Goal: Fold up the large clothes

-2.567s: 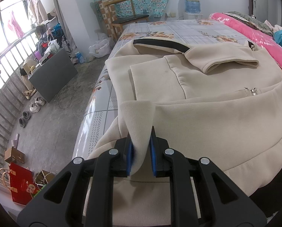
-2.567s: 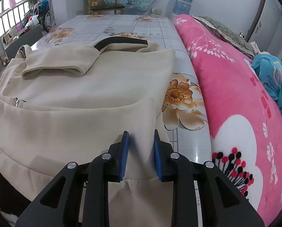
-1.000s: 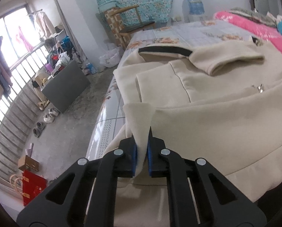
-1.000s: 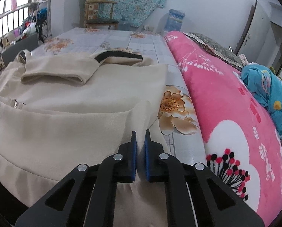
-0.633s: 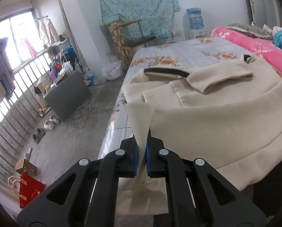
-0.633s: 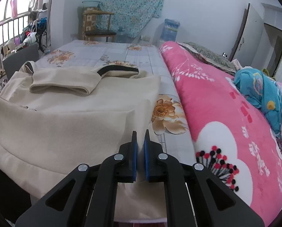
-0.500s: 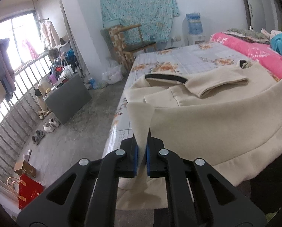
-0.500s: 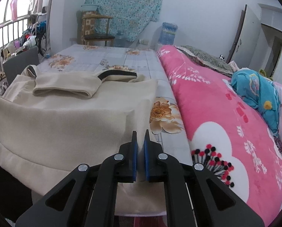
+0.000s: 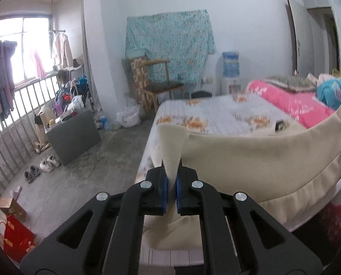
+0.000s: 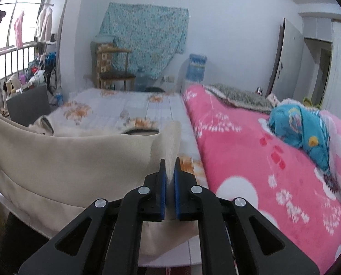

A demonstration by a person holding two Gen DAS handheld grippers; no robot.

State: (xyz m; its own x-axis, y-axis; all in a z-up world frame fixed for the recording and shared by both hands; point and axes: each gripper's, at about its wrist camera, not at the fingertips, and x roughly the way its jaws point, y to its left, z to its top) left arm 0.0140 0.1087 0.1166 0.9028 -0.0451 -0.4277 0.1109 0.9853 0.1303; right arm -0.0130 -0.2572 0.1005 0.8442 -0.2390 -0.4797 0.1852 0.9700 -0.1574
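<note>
- While left gripper [image 9: 171,189] and right gripper [image 10: 169,189] each pinch a hem corner, the beige coat [image 9: 250,158] hangs raised over the bed's [image 9: 216,114] near edge.
- Keep hem taut, level; carry toward collar.

Wooden chair [image 9: 163,84], pink quilt [image 10: 262,160]

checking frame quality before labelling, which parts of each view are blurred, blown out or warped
Left wrist view: window blown out, bed and beige coat motion-smeared, room lines bowed by the fisheye. Right wrist view: pink blanket and coat soft; hand-held gripper sharp.
</note>
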